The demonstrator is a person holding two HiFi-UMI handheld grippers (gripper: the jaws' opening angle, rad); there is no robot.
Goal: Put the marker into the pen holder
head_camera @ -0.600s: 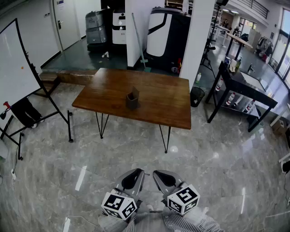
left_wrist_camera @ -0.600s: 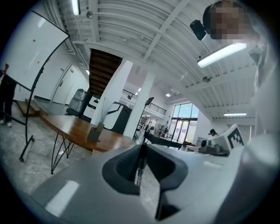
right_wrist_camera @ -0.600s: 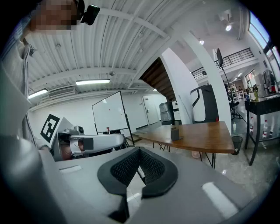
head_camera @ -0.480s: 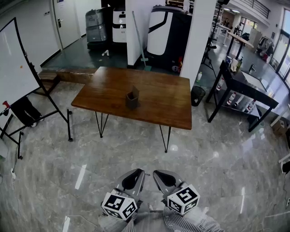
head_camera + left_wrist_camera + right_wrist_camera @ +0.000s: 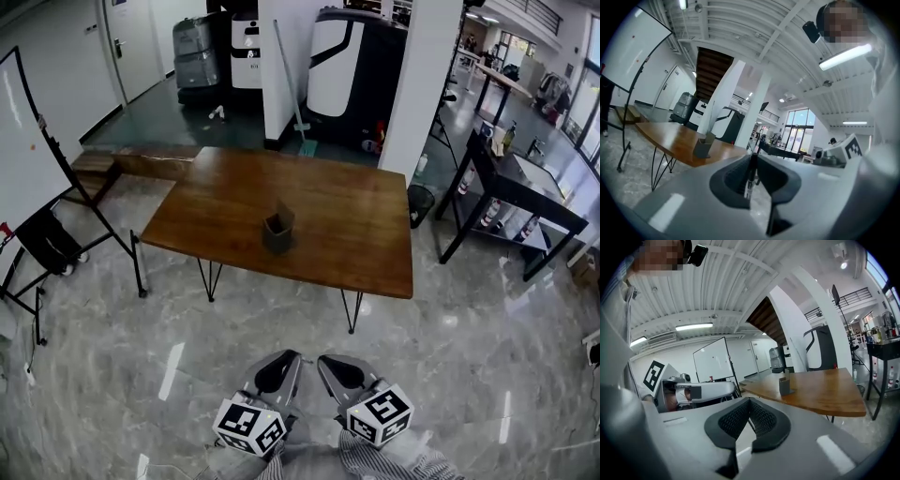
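Note:
A dark pen holder (image 5: 278, 231) stands near the middle of the brown wooden table (image 5: 356, 244); it also shows as the pen holder (image 5: 704, 145) and the pen holder (image 5: 786, 384) in the two gripper views. My left gripper (image 5: 289, 359) is held low in front of me, shut on a slim black marker (image 5: 751, 174) that stands upright between its pads. Beside it my right gripper (image 5: 324, 361) is shut with nothing in it. Both are well short of the table, over the floor.
A whiteboard on an easel (image 5: 28, 159) stands at the left. A black side table (image 5: 520, 192) with bottles is at the right. A white pillar (image 5: 427, 84) and machines stand behind the table. Grey marble floor (image 5: 450, 375) lies between me and the table.
The table and pen holder sit slightly lower and larger in the head view, so I have come a little closer. Both grippers hold the same pose.

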